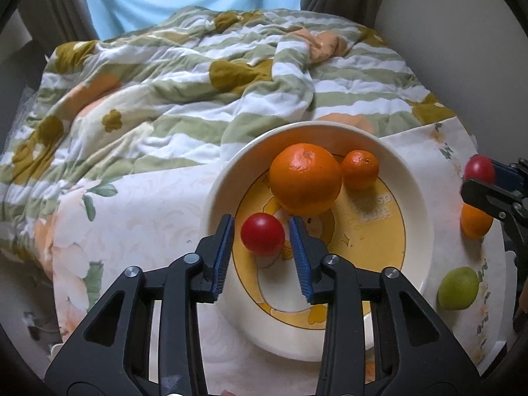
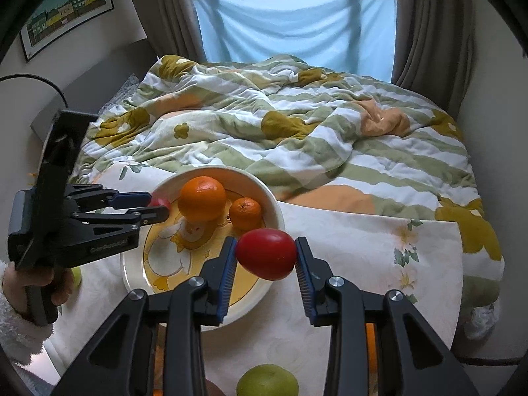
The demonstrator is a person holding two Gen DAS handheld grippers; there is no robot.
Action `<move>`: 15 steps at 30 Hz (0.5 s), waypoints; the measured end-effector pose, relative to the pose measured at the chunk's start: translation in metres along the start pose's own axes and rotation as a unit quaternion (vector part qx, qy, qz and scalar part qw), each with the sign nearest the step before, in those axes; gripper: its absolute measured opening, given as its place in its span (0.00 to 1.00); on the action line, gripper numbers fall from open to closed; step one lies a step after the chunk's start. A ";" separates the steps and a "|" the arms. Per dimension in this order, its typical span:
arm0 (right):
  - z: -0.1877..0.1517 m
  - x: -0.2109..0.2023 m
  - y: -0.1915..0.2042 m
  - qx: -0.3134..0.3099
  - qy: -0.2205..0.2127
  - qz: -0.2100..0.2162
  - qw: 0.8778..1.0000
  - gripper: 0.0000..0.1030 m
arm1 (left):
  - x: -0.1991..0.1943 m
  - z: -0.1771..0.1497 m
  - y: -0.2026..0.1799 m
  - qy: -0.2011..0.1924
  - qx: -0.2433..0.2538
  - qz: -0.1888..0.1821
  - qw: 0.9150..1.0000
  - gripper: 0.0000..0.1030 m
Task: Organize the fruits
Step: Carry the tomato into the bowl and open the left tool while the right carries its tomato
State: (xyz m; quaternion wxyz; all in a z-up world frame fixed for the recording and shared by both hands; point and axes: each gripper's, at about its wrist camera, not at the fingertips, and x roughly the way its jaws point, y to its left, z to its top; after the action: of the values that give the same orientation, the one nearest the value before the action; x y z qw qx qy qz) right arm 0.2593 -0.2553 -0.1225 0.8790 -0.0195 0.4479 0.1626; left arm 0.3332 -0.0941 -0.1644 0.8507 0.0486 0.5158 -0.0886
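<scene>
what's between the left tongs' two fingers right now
A small round red fruit, lying in the cream bowl with gaps either side; the left wrist view shows it.

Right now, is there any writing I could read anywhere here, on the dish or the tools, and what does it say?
"so cute", pale letters, only partly legible, printed inside the bowl right of the big orange.
Embossed brand line on the side of the left gripper: too blurred to read.
Framed picture on the wall: any caption is too small to read.
Nothing else carries text.

Green fruit [image 2: 267, 381] cut by bottom edge; orange [image 1: 475, 221] half behind claw [image 1: 488, 188]
</scene>
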 end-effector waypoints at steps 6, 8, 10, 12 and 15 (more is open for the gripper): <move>0.000 0.000 0.000 -0.002 0.002 -0.003 1.000 0.32 | -0.005 -0.001 0.000 -0.008 0.001 -0.002 1.000 1.00; 0.000 0.001 0.000 -0.005 0.003 -0.003 1.000 0.32 | -0.007 -0.003 0.000 -0.008 0.003 -0.004 1.000 1.00; 0.001 0.002 0.001 -0.011 0.005 -0.003 1.000 0.32 | -0.010 -0.006 0.002 -0.007 0.002 -0.002 1.000 1.00; 0.003 0.003 0.005 -0.020 0.009 0.000 1.000 0.32 | -0.015 -0.008 0.005 -0.006 -0.003 0.001 1.000 1.00; 0.007 0.007 0.010 -0.033 0.017 0.011 0.999 0.32 | -0.023 -0.014 0.010 -0.004 -0.014 0.011 1.000 1.00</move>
State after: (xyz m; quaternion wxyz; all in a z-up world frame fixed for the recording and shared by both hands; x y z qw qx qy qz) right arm 0.2659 -0.2430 -0.1228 0.8683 -0.0466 0.4572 0.1866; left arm 0.3123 -0.0792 -0.1509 0.8544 0.0423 0.5127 -0.0725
